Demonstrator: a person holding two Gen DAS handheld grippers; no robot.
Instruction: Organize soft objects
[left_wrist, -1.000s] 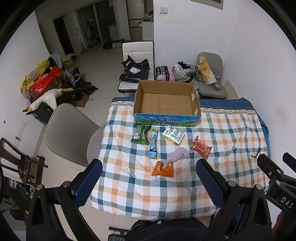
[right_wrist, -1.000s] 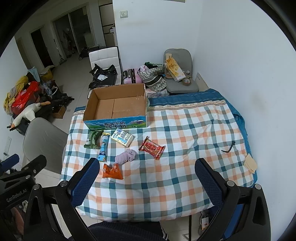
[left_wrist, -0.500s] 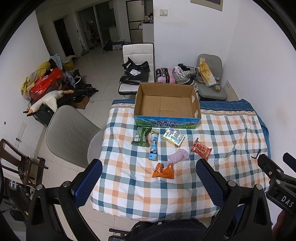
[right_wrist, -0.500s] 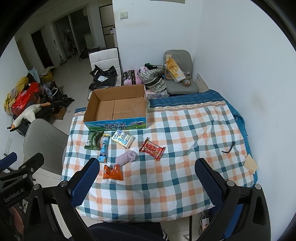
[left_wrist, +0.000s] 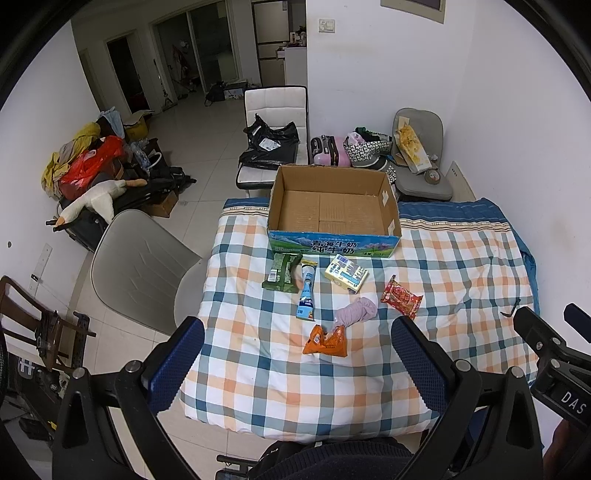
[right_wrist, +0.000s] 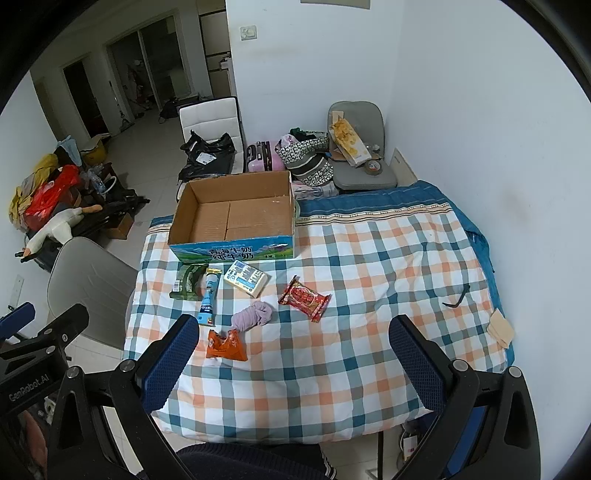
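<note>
While both stand open, orange packet (left_wrist: 325, 341) lies between left hand-held gripper (left_wrist: 297, 363) fingers.

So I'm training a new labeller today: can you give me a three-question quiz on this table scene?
1. True or false: the box is empty.
2. Which item lies nearest the table's near edge? A) orange packet B) red packet C) green packet
3. Fill in: both the left tool and the right tool are ____.

Key: 1 true; 2 A; 3 open, each holding nothing above the checked cloth.
</note>
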